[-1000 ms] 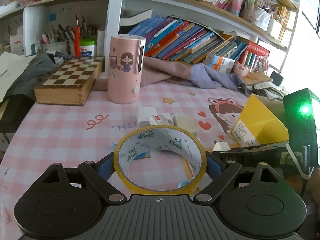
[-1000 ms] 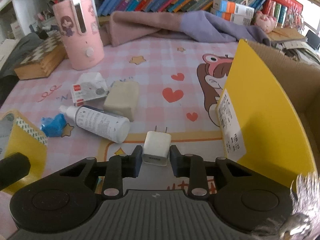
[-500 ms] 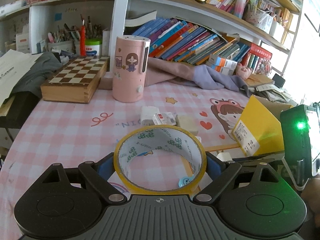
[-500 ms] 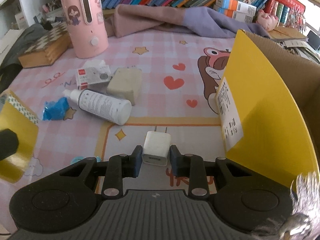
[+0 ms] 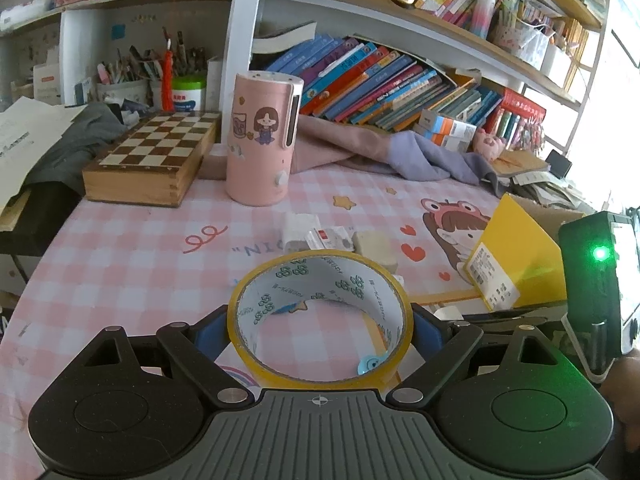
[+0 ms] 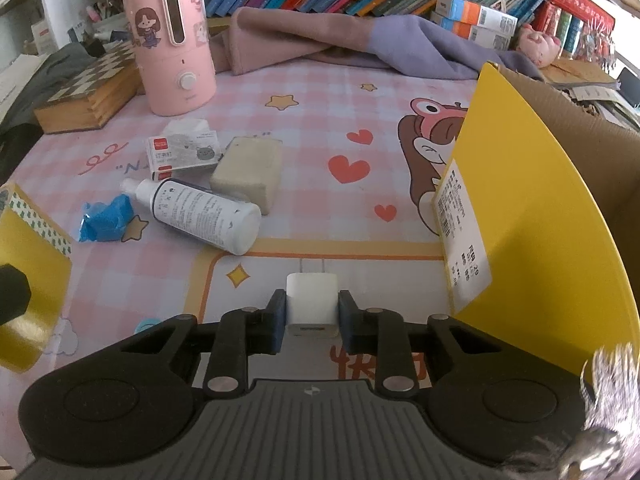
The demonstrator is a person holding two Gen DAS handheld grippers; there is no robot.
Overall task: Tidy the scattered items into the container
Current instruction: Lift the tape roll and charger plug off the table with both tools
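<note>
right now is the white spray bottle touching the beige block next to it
Touching. In the right wrist view the white spray bottle lies on its side with its body pressed against the beige block's lower edge; no tablecloth shows between them.

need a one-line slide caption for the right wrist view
Right gripper clamps a white cube plug charger above the pink checked tablecloth, beside the yellow-flapped cardboard box.

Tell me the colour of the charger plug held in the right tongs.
White charger plug, clearest in the right wrist view.
</note>
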